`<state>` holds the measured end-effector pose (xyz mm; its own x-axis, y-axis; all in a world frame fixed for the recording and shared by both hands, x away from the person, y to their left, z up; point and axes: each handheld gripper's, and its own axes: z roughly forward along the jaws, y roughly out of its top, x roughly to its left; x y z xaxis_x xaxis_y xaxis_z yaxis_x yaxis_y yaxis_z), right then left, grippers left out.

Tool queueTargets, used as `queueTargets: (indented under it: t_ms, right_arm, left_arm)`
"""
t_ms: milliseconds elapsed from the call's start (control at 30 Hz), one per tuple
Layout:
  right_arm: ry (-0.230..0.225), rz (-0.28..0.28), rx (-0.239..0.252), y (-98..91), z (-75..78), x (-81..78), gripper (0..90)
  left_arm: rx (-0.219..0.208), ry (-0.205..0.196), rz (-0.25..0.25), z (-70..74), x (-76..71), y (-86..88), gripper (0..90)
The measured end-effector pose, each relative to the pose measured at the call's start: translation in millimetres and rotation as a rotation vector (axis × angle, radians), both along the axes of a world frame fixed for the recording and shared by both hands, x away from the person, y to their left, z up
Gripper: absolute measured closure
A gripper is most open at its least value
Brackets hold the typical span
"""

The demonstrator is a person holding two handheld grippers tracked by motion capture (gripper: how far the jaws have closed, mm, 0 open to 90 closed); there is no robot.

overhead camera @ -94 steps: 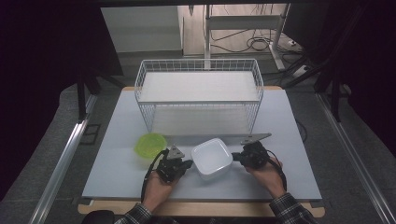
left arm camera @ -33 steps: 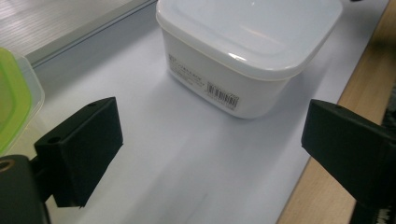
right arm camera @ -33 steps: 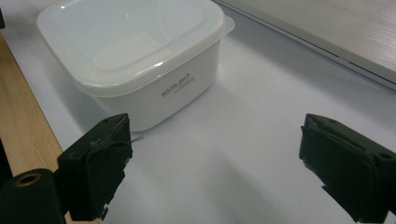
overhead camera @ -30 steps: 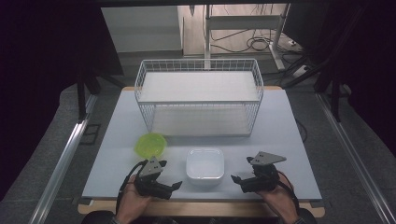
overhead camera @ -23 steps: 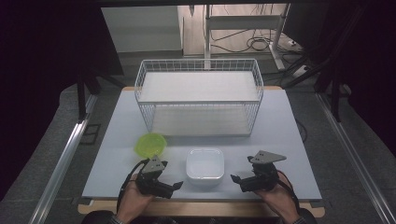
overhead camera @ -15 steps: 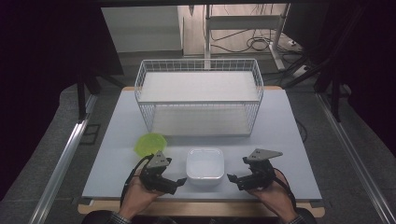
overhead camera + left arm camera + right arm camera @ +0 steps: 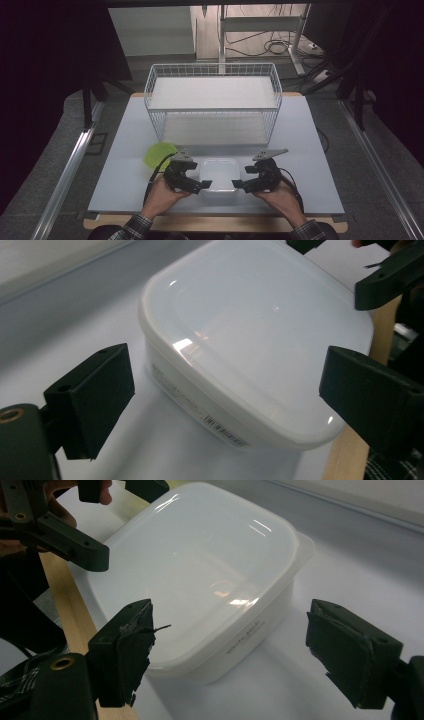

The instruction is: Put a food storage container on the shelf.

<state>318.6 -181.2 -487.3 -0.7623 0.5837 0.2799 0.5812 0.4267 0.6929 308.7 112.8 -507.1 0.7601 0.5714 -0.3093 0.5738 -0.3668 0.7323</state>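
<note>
A white, rounded plastic container (image 7: pixel 219 173) with a smooth closed top sits near the table's front edge. My left gripper (image 7: pixel 202 185) is open at its left front corner, and my right gripper (image 7: pixel 239 184) is open at its right front corner. In the left gripper view the container (image 7: pixel 260 335) lies between and just beyond the spread jaws of my left gripper (image 7: pixel 227 397). The right gripper view has the container (image 7: pixel 200 565) ahead of my right gripper (image 7: pixel 240 652), whose jaws stand wide apart without touching it.
A white wire basket (image 7: pixel 212 75) with a shelf stands at the back middle of the table (image 7: pixel 310 145). A lime-green bowl (image 7: pixel 159 154) lies left of the container, behind my left hand. The wooden front edge (image 7: pixel 215 222) runs just below both hands.
Both grippers have moved forward and inward from the front edge to flank the container's front corners. The container has stayed in place over the last second.
</note>
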Motion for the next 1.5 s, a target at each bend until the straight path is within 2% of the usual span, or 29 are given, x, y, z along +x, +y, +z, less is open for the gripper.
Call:
queueTargets:
  t_ms: [133,233,367,500,567,733,867,933,1033,1300,1400,1433,1500]
  right_arm:
    - [0.031,0.009,0.015,4.0,-3.1,7.1,21.2]
    - [0.048,0.016,0.021,6.7,-3.8,9.3,22.5]
    - [0.082,0.019,0.023,10.2,-4.0,11.9,24.8]
    - [0.131,-0.022,0.031,6.7,-0.8,10.7,36.7]
    - [0.129,-0.030,0.034,3.8,1.5,7.5,43.3]
    - [0.133,-0.066,0.037,-0.2,6.7,-3.5,55.2]
    - [0.153,-0.111,0.063,-3.2,8.9,-13.7,62.8]
    - [0.157,-0.130,0.079,-4.2,8.8,-17.5,65.4]
    - [0.172,-0.148,0.097,-5.4,8.7,-20.4,67.9]
    - [0.207,-0.204,0.166,-10.1,6.6,-30.0,74.9]
    - [0.206,-0.223,0.189,-12.0,6.4,-31.7,78.5]
    - [0.188,-0.224,0.188,-11.8,7.3,-32.3,79.3]
    - [0.183,-0.226,0.185,-11.0,7.8,-32.6,79.4]
  left_arm:
    - [-0.016,0.017,-0.024,-0.7,1.6,-3.2,11.5]
    - [-0.019,0.024,-0.021,-0.9,1.4,-3.1,11.2]
    - [-0.044,0.075,-0.008,-3.3,2.5,-1.2,13.0]
    - [-0.040,0.128,0.004,-1.0,1.2,1.1,17.6]
    - [-0.031,0.141,0.013,2.0,-1.7,2.5,21.9]
    - [-0.009,0.100,0.036,10.1,-14.4,7.5,39.0]
    - [-0.019,0.093,0.073,14.8,-25.6,11.4,54.7]
    - [-0.031,0.105,0.090,15.3,-28.8,13.1,58.5]
    - [-0.037,0.107,0.102,15.6,-31.8,13.5,60.6]
    - [-0.056,0.102,0.187,17.2,-48.5,10.5,66.5]
    - [-0.084,0.111,0.218,17.7,-49.7,12.5,71.9]
    - [-0.081,0.108,0.228,18.2,-49.5,12.3,74.0]
    - [-0.080,0.107,0.232,18.2,-49.4,12.4,74.4]
